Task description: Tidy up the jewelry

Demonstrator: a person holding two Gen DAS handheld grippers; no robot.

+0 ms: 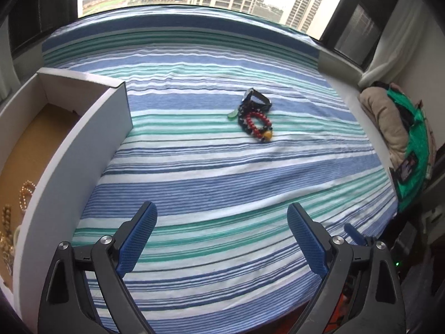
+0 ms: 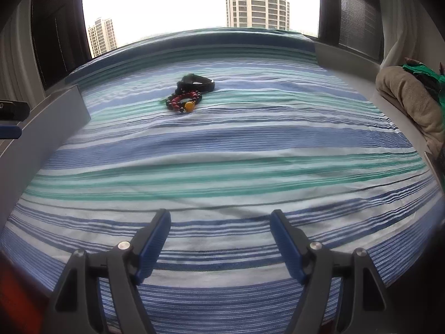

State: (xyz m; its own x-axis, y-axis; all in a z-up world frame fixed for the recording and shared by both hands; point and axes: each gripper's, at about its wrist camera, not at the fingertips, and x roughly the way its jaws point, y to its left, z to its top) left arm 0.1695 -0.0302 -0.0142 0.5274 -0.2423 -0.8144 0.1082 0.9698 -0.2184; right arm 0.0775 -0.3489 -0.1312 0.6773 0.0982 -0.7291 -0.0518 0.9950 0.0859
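1. Jewelry pile of red and black bead bracelets with a black strap watch (image 1: 254, 114) lies mid-bed on the striped blue-green sheet (image 1: 222, 183)
2. Left tongs (image 1: 222, 235) and right tongs (image 2: 221, 240), both wide and empty, point toward it, well apart
3. White cardboard box (image 1: 83, 139) stands left of the pile

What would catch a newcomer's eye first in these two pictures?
The small heap of jewelry at mid-cloth: a red bead bracelet with a yellow bead, against a black watch. Next, the white box at the left edge of the striped cloth, with pale beads inside.

Bright window backlight, fisheye-warped edges.
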